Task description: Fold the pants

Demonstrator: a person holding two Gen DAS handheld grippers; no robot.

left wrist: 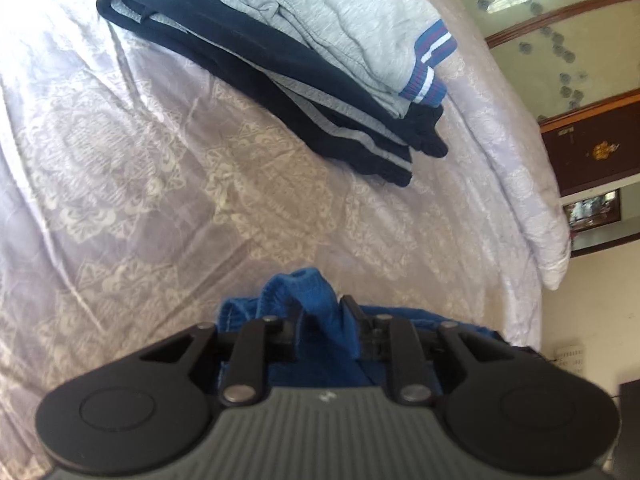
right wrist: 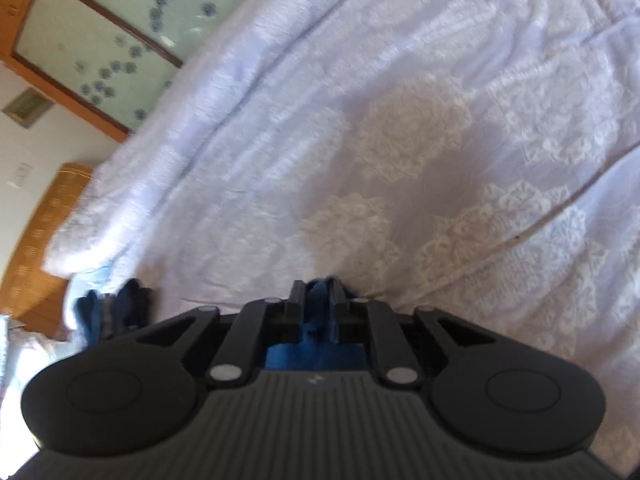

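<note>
The gripper bodies are hiding most of the bright blue fabric pants point(left wrist: 320, 312) in both views. The top picture edge is cutting off the folded pale grey sweatpants point(left wrist: 320, 12). Dark folded clothes point(right wrist: 116, 312) are blurring in the right view.

A home bedroom. A bed with a pale lilac bedspread patterned in white lace medallions point(left wrist: 168, 184) fills both views. Folded grey and navy clothes point(left wrist: 280, 60) are stacked toward 12 o'clock. At the bedside stands a wooden-framed cabinet with frosted floral glass panels point(right wrist: 100, 36), and a woven wicker chest point(right wrist: 44, 220) sits at 9 o'clock.
</note>
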